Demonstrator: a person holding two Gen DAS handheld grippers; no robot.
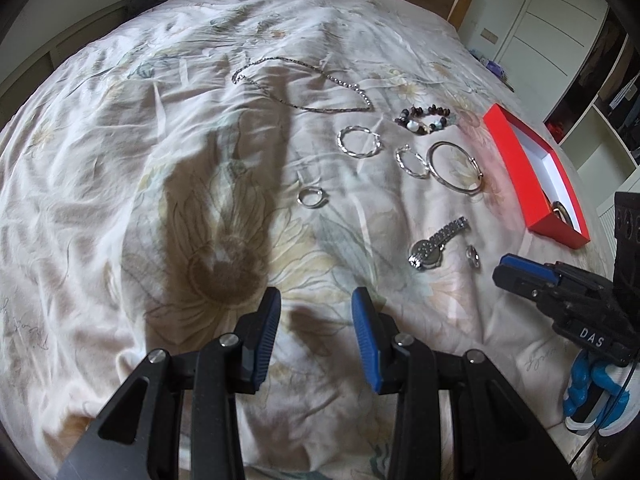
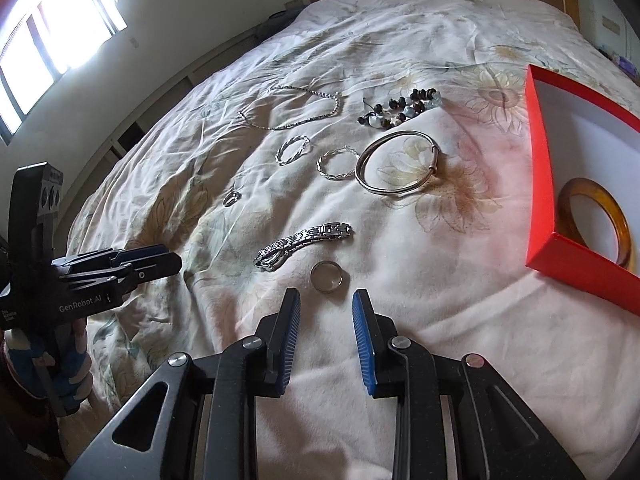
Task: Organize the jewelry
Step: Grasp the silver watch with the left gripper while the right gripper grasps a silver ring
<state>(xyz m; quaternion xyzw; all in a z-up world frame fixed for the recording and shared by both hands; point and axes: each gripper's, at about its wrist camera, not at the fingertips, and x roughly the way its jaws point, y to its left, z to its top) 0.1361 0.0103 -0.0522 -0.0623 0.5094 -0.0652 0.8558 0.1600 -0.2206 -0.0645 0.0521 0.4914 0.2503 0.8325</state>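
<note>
Right gripper (image 2: 326, 306) hovers with jaws apart and empty, the ring (image 2: 327, 276) lying flat on the bedspread (image 2: 440, 340) just ahead between the fingertips, while the left gripper (image 1: 316, 304), also parted, sits farther off.

Daylight from the blown-out window (image 2: 60, 20) casts shadows; fisheye edges bend.

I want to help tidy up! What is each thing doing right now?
Red box: open, no lid on it.
Amber bangle: inside the box.
Watch: lying on the bedspread, strap unclasped.
Ring: flat on the bedspread, just ahead of the right gripper.
Left gripper: jaws open, empty.
Right gripper: jaws open, empty.
</note>
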